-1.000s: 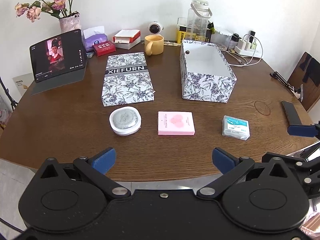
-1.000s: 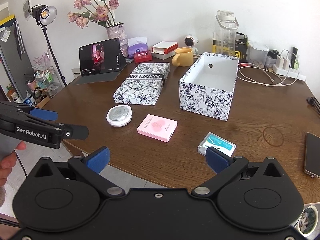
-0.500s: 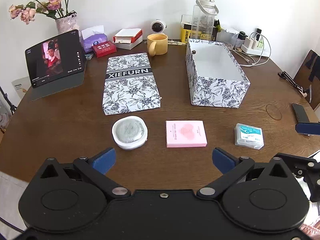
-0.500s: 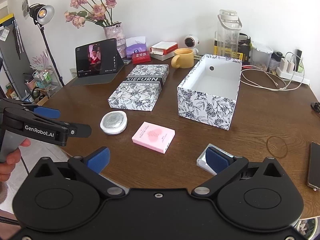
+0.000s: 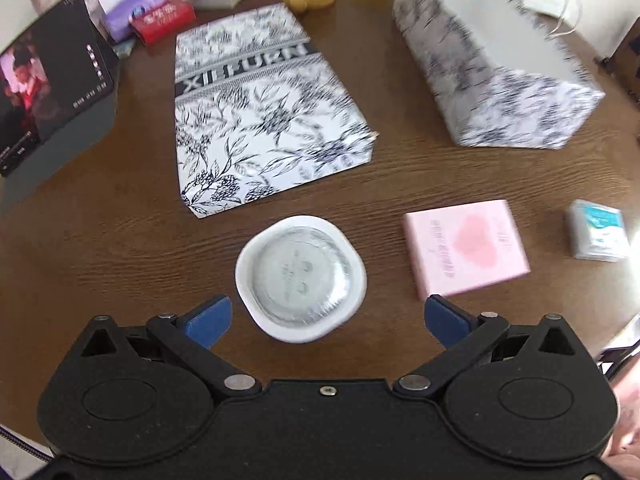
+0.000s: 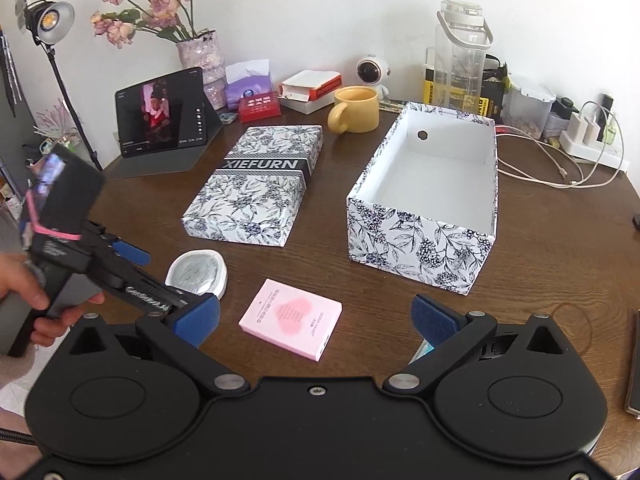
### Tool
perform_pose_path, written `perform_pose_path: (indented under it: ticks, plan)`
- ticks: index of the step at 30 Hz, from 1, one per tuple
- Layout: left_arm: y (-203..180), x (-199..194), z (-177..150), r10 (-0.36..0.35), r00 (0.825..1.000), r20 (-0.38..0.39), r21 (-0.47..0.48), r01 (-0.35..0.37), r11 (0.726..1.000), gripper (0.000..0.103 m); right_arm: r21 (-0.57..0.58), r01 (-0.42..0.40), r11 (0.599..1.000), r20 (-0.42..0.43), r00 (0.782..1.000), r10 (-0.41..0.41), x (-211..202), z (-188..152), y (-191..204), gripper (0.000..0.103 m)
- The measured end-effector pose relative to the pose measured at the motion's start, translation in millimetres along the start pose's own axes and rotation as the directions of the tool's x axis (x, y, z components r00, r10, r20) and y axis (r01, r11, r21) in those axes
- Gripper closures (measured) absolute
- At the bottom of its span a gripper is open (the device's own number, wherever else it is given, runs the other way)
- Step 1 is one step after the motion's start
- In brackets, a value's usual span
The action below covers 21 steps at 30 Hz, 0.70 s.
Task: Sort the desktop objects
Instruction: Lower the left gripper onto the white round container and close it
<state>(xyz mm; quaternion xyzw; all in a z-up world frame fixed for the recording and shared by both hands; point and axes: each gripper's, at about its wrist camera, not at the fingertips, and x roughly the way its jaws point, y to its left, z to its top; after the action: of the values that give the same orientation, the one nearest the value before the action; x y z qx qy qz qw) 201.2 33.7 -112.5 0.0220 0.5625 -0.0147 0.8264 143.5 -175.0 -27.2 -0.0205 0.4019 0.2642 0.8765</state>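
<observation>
Brown wooden table (image 6: 560, 240) against a white wall, its far side crowded with a mug (image 6: 354, 109), tablet (image 6: 162, 118), vase (image 6: 200, 60) and cables (image 6: 560, 168). Left gripper (image 5: 326, 316) hangs low with jaws wide, the white dish (image 5: 301, 278) lying on the wood between and just ahead of its fingertips. Beyond the dish sits the printed lid (image 5: 260, 108); right of the jaws lie the pink box (image 5: 466, 248) and, further right, a small clear pack (image 5: 598, 234). Right gripper (image 6: 316, 316) also stands wide open and empty, the pink box just ahead between its fingers, the open box (image 6: 432, 196) past it to the right with nothing visible inside.

Judged from this, the dish's rounded, shallow rim could slip or tip if the pads close off-centre, and the left view is blurred, which suggests quick motion. Open wood surrounds the three small items, but both grippers work close together near the table's front edge, so a clash or a knocked item is possible.
</observation>
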Motion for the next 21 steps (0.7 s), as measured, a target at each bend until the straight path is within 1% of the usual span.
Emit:
perform_pose_path:
  ticks: [6, 10, 11, 13, 16, 18, 20, 21]
  plan:
    - [16.0, 43.6, 17.1, -0.024, 0.996, -0.091, -0.045, 0.02, 0.999, 0.0, 0.024, 0.025, 0.999, -0.032, 0.999, -0.024, 21.6, 11.2, 2.9, 0.0]
    - [17.9, 54.5, 20.5, -0.044, 0.991, -0.125, -0.054, 0.037, 0.998, 0.001, 0.04, 0.042, 0.998, -0.054, 0.998, -0.04, 36.0, 18.7, 4.8, 0.0]
    - [23.5, 56.3, 20.9, -0.046, 0.989, -0.138, -0.06, 0.038, 0.997, 0.001, 0.044, 0.047, 0.998, -0.059, 0.997, -0.044, 39.6, 20.5, 5.3, 0.0]
    - [33.0, 59.0, 21.2, -0.05, 0.986, -0.161, -0.069, 0.04, 0.997, 0.005, 0.051, 0.054, 0.997, -0.069, 0.996, -0.05, 46.4, 24.2, 6.3, 0.0]
    - [36.3, 57.7, 18.4, -0.064, 0.981, -0.185, -0.071, 0.051, 0.996, 0.005, 0.058, 0.062, 0.996, -0.079, 0.995, -0.058, 53.7, 28.9, 8.2, 0.0]
    - [37.1, 54.2, 15.9, -0.073, 0.98, -0.185, -0.067, 0.061, 0.996, 0.006, 0.064, 0.074, 0.995, -0.083, 0.994, -0.068, 57.7, 32.2, 9.8, 0.0]
    - [37.7, 50.0, 13.8, -0.061, 0.982, -0.181, -0.064, 0.05, 0.997, 0.011, 0.067, 0.086, 0.994, -0.084, 0.993, -0.08, 60.5, 34.9, 12.4, 0.0]
    - [38.0, 47.7, 12.7, -0.053, 0.983, -0.177, -0.062, 0.042, 0.997, 0.016, 0.068, 0.091, 0.994, -0.084, 0.993, -0.085, 61.6, 36.1, 13.8, 0.0]
